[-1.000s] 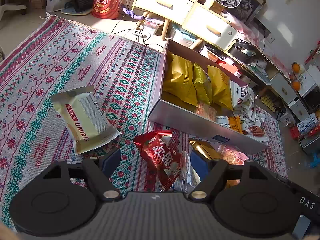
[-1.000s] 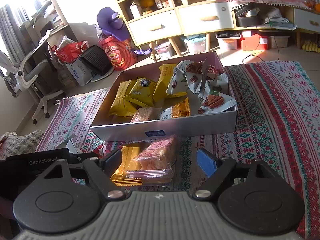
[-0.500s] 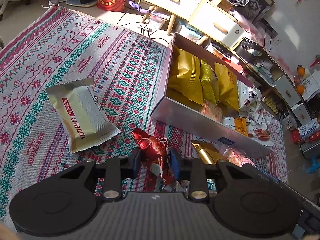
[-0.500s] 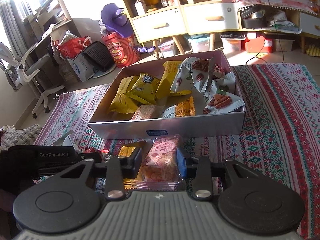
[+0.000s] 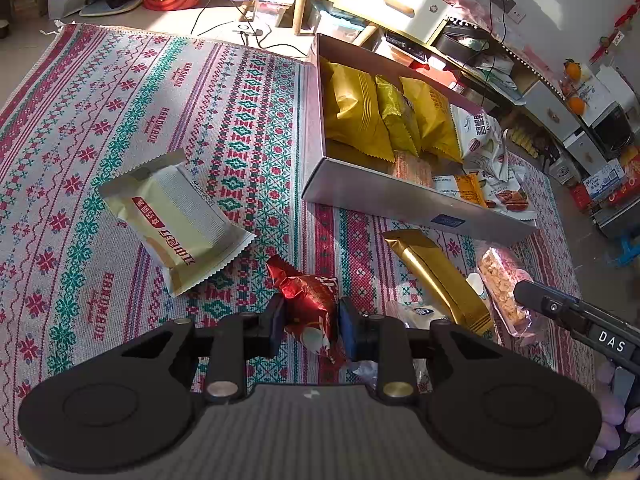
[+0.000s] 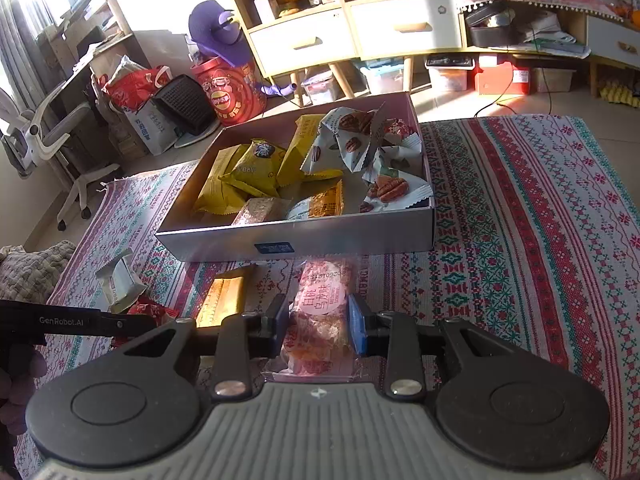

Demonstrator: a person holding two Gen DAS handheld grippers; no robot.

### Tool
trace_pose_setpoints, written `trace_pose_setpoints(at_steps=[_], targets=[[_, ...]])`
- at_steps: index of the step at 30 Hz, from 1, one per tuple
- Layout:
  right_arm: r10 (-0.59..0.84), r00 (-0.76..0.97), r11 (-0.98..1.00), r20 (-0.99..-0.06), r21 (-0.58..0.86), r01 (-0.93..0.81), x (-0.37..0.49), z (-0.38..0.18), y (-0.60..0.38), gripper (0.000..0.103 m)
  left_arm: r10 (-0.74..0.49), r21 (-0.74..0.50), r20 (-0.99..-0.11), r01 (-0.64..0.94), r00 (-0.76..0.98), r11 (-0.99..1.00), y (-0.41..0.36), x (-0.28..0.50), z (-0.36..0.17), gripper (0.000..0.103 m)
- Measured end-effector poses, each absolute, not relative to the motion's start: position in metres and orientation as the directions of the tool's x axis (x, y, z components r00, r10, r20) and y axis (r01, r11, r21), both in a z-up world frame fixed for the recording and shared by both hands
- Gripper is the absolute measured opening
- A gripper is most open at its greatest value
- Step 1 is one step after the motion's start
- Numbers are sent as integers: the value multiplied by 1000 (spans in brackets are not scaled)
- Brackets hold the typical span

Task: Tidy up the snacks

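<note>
Red snack packet [image 5: 310, 304]: you had it pinched between the two pads of your left claw [image 5: 311, 326], its crumpled top sticking out ahead of the fingertips, over the woven rug [image 5: 120, 120].
Left claw: nearly closed, both pads pressed against the sides of the red packet.
Pink snack bar [image 6: 322, 312]: you had this clear-wrapped bar squeezed between the pads of your right claw [image 6: 320, 326], its far end reaching ahead toward the box wall.
Right claw: narrowed down onto the pink bar, black pad on one side and blue pad [image 6: 357, 328] on the other, both touching the wrapper.
Gold bar [image 5: 438, 276]: it lay on the rug ahead and to the right of your left claw, between the red packet and the pink bar; from your right claw it sat just to the left.
Cream packet [image 5: 174, 220]: it lay flat on the rug ahead and to the left of your left claw, apart from the red packet.
Silver box [image 6: 320, 236]: it stood open directly ahead of your right claw, its near wall just beyond the pink bar.
Box contents: yellow packets [image 6: 240, 176] filled the left part, pecan packets [image 6: 384, 188] the right, with an orange packet [image 6: 326, 204] near the front wall.
Cabinet [image 6: 352, 32]: it stood well beyond the box.
</note>
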State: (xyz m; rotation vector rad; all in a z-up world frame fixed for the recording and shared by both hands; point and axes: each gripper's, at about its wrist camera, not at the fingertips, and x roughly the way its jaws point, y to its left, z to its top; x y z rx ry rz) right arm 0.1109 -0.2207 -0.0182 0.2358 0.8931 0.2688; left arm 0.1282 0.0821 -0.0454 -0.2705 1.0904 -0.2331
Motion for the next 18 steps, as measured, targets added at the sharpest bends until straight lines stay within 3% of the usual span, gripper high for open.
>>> trace_pose_setpoints(at_steps=[2,8,11,13,15,18], targets=[[321,592,944,-740,301,-135,110,-19,-223,22,-328,-331,-841,70,430,941,86,125,-46,34],[301,578,952,-758,277,-133,105,-22,-229,22,-324,-299,-858,125,399,946,96,115,-46,34],[288,590,956,-754,265,-127,101,-20,-231,28,-290,-248,-850,153,439,957,96,106,-44,37],[292,596,954,-748,272,-126,101,-19,-231,33,-285,-244,-841,146,460,959,97,102,-44,44],[302,600,951,-741,282,-129,101,-19,-230,38,-278,-243,-830,135,484,961,97,99,-43,57],[308,600,949,-738,281,-141,102,-20,-225,49,-261,-231,-813,125,521,965,93,98,-40,63]])
